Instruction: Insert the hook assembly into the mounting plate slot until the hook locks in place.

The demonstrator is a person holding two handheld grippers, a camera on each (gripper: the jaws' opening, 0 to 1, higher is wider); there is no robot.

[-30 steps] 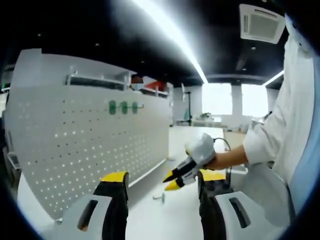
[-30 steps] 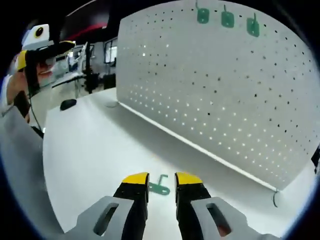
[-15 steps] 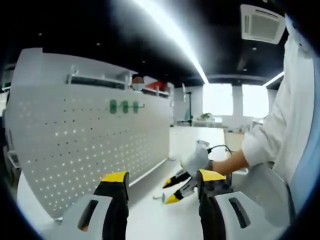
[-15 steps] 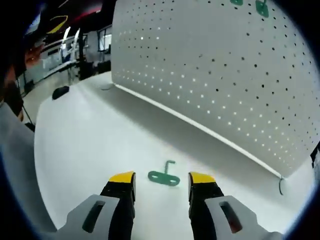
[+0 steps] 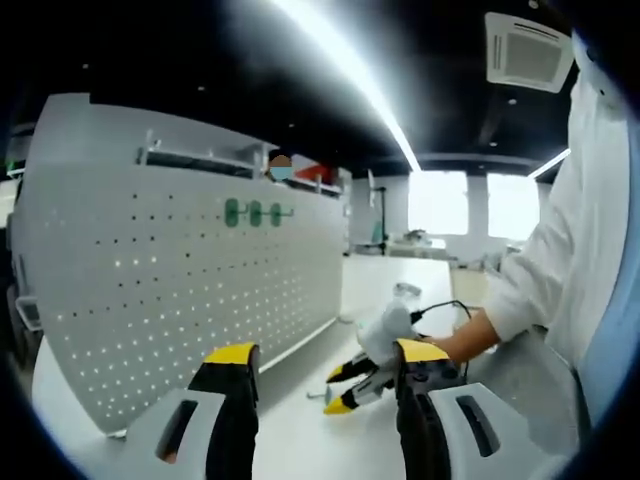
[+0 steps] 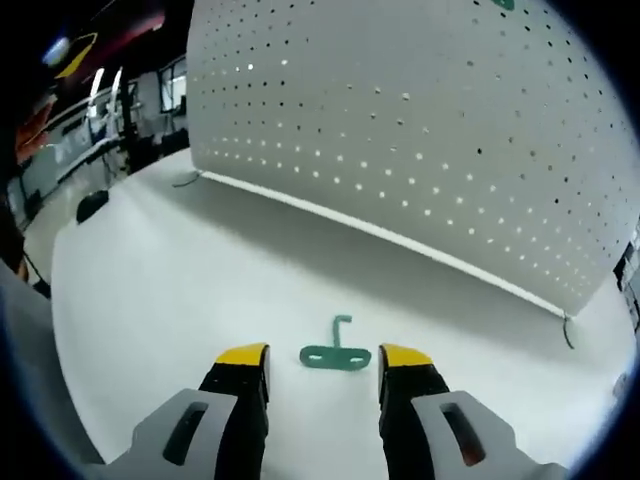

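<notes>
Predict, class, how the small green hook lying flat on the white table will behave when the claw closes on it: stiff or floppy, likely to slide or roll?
The green hook looks thin and rigid, so it probably stays stiff. It lies flat on the smooth white table, so it may skid rather than roll. It is likely light, and the open right claw straddles it.

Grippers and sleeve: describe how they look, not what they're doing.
Each gripper, the left gripper and the right gripper, has two black jaws with yellow tips on pale grey bodies with dark slots. A black cable trails from the right one. The person wears a white long sleeve.
</notes>
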